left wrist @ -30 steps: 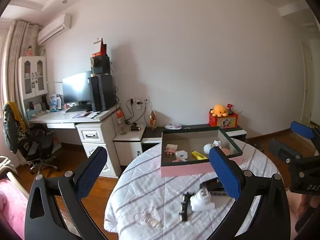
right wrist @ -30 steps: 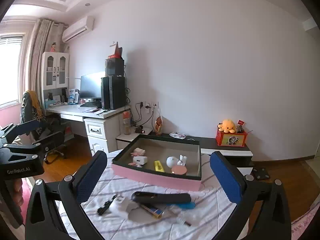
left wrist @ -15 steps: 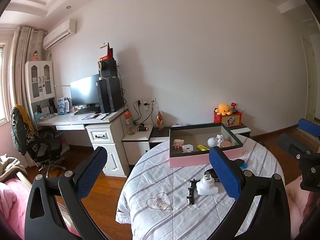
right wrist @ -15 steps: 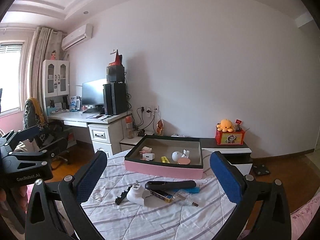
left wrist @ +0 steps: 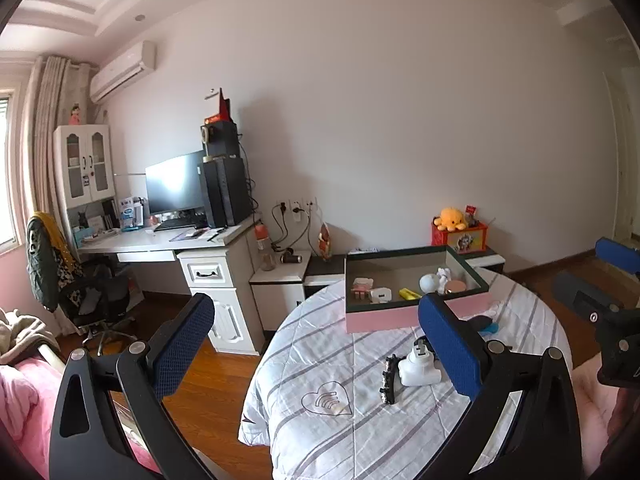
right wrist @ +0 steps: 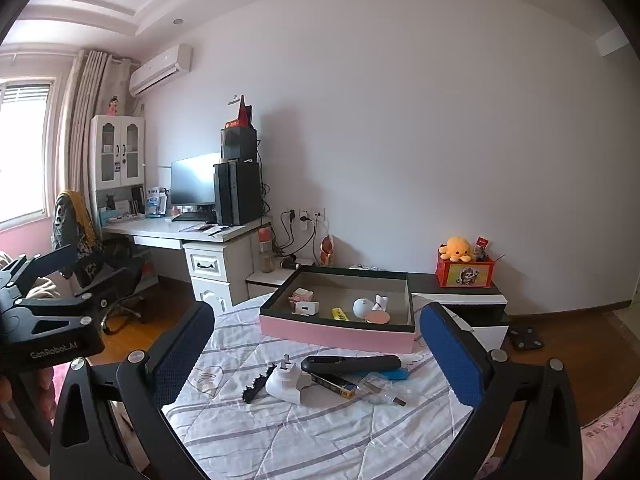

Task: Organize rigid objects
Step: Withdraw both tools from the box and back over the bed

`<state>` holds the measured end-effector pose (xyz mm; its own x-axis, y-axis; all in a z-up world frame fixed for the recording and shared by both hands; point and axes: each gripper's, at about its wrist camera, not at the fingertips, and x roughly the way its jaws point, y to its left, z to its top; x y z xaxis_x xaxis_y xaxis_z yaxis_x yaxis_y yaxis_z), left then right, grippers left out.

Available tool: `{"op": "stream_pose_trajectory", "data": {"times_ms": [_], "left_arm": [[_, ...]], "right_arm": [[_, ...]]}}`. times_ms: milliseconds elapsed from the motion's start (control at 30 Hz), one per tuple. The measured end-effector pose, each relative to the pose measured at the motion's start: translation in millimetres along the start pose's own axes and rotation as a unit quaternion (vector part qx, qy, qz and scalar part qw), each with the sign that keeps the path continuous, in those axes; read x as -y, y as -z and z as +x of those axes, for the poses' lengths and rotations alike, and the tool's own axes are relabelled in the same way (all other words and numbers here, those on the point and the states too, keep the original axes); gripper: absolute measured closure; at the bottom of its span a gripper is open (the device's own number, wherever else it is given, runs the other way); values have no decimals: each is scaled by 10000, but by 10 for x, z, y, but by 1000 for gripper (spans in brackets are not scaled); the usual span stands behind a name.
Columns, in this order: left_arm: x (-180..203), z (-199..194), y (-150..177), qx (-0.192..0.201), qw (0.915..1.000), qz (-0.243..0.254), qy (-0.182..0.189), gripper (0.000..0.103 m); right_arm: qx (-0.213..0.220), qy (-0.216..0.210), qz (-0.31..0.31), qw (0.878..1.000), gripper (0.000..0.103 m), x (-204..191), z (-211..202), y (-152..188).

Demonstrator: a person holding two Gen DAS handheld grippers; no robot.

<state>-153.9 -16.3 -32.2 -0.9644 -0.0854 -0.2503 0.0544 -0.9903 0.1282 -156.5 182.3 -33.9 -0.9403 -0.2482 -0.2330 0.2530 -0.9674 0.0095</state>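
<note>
Both grippers are held up high. The left gripper and right gripper have jaws spread wide, holding nothing; the white plug lies between the right jaws.

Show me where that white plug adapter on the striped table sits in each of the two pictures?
Left wrist view: the white plug adapter lies right of centre, low, beside the black hair clip.
Right wrist view: the white plug adapter lies left of centre, low, again next to the clip.
Shared landmark: the pink box behind it on the table.
</note>
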Motion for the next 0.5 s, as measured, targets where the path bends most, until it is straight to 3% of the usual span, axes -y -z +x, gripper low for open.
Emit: {"op": "stream_pose_trajectory", "data": {"times_ms": [500], "left_arm": [[234, 268, 80, -280, 9991, 208, 239, 0]], "right_arm": [[-248, 60, 86, 9996, 0, 132, 147, 87]]}}
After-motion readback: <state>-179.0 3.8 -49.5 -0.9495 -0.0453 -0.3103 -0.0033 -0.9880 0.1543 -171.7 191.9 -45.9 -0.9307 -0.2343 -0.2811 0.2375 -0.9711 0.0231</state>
